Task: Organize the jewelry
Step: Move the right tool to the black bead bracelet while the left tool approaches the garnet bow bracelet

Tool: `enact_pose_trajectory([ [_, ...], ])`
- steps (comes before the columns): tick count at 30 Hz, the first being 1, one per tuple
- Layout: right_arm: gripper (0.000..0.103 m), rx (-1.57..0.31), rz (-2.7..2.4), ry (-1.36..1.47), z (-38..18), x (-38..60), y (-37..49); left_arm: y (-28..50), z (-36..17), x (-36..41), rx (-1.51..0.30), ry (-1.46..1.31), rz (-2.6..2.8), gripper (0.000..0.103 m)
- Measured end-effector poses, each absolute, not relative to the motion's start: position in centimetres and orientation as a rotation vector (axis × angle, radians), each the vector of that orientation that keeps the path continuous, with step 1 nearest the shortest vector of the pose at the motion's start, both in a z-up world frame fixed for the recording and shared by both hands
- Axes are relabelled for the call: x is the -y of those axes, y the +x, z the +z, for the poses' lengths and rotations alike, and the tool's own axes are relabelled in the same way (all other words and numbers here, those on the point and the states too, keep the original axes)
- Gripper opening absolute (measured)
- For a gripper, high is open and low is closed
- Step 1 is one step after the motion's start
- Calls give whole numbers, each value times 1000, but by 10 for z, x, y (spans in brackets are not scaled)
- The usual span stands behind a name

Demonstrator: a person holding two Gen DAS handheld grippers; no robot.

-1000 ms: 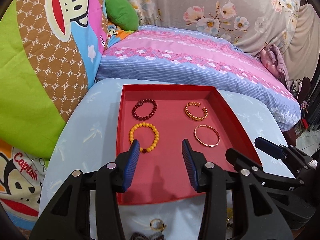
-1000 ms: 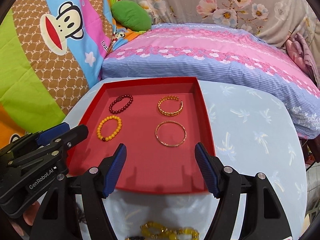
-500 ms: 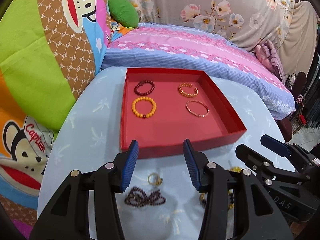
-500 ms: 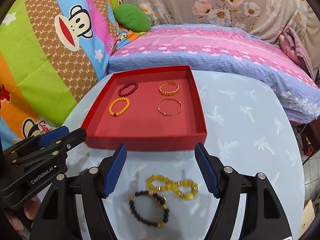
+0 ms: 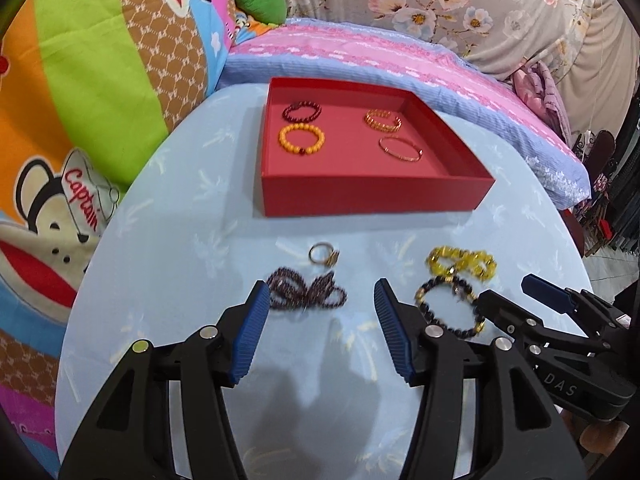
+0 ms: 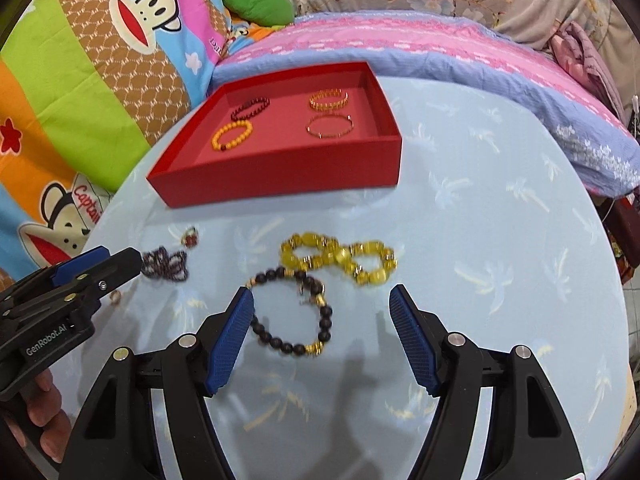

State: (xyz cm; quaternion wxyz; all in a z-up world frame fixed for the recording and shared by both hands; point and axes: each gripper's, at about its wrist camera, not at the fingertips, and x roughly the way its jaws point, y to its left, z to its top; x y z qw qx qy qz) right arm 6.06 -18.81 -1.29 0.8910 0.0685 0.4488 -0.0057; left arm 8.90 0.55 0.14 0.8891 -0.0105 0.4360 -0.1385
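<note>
Both grippers gape empty; right gripper [image 6: 322,334] straddles the black bead bracelet [image 6: 294,312]; light, floppy, rolly, so pinch one beaded side.

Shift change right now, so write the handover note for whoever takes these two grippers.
Left gripper: open, holding nothing, over the purple bead strand.
Right gripper: open, holding nothing, over the black bead bracelet.
Done: four bracelets lie in the red tray: dark red, orange, gold chain, thin bangle.
Left: on the table in front of the tray, the purple strand, a ring, the yellow bead bracelet and the black bracelet.
</note>
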Motion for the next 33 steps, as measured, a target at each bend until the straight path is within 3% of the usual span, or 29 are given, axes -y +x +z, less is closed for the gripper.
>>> enact_pose_trajectory([
  [11,65,-948,-10,139,-32,186,58,78,-25,-21,-943,-28,-240,52],
  [26,39,-947,-10,92,-42,181,72,88,-29,-33,-962,-69,-202,52],
  [33,20,-942,-20,72,-43,183,70,97,-21,-32,-944,-83,-193,52],
])
